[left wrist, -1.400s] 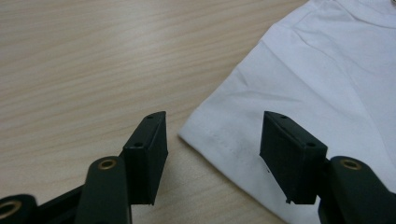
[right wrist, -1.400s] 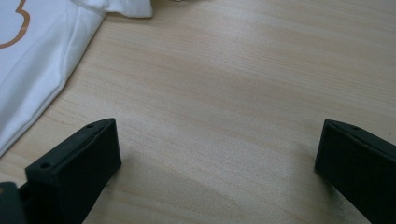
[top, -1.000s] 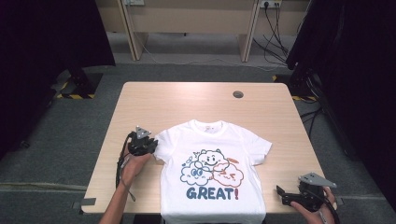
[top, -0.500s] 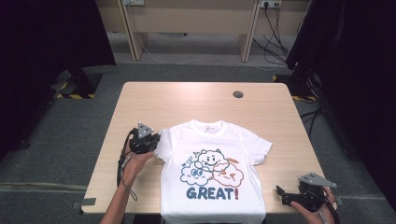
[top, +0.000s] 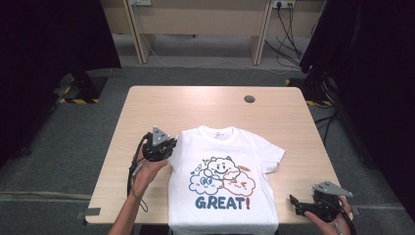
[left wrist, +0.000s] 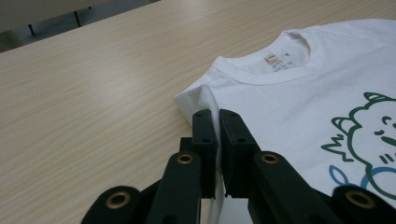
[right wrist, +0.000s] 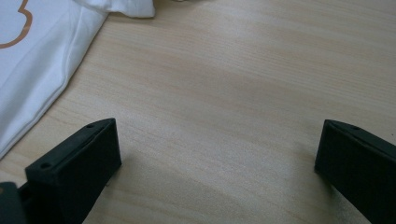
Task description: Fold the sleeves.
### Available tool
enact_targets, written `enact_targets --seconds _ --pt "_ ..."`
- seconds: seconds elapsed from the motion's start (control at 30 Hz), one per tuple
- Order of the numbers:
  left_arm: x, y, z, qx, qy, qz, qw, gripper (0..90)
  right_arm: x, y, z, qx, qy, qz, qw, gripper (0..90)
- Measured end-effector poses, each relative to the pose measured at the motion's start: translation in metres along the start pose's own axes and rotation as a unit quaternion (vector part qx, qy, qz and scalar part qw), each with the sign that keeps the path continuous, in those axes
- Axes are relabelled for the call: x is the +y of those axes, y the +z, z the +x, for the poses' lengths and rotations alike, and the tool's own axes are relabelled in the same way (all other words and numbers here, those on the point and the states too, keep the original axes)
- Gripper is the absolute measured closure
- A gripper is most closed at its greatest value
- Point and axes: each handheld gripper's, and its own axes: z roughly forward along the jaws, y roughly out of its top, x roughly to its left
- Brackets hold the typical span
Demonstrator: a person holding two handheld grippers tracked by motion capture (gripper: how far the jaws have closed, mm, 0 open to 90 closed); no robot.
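1. Left gripper [top: 157, 147] has its jaws pinched together on the left sleeve of the white T-shirt [top: 225, 181], apparently with a fold of cloth between them.
2. Right gripper [top: 318, 205] rests at the table's [top: 205, 105] near right corner, jaws spread wide over bare wood, just beside the shirt's hem.
3. Printed side up, the shirt lies flat, collar pointing away from the person.

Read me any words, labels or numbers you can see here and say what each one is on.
"GREAT!": printed in blue capitals, with a red exclamation mark, on the front of the white T-shirt, under the cartoon clouds.
Neck label inside the T-shirt's collar: it carries small print, too small and blurred to read.
Table: nothing readable on it.
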Motion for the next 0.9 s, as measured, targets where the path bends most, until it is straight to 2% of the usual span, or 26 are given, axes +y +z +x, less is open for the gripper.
enact_targets --seconds 0.23,0.43,0.57,0.67,0.73,0.9 --pt "0.006 0.0 -0.008 -0.016 0.004 -0.008 0.9998 84.3 0.0 0.0 0.0 0.0 0.001 0.0 1.0 0.2" --pt "0.013 0.004 -0.021 -0.03 0.022 -0.009 0.9993 83.9 0.0 0.0 0.0 0.0 0.001 0.001 1.0 0.2" --pt "0.016 0.008 -0.031 -0.047 0.03 -0.009 0.9984 83.7 0.0 0.0 0.0 0.0 0.001 0.001 1.0 0.2" --pt "0.017 0.009 -0.039 -0.068 0.03 -0.008 0.9972 83.0 0.0 0.0 0.001 0.0 0.001 0.001 1.0 0.2" --pt "0.019 0.01 -0.043 -0.075 0.037 -0.005 0.9965 81.2 0.0 0.0 0.0 0.0 0.0 0.001 1.0 0.2" --pt "0.021 0.012 -0.048 -0.088 0.037 0.0 0.9955 73.3 0.0 0.0 0.001 0.0 0.0 0.001 1.0 0.2"
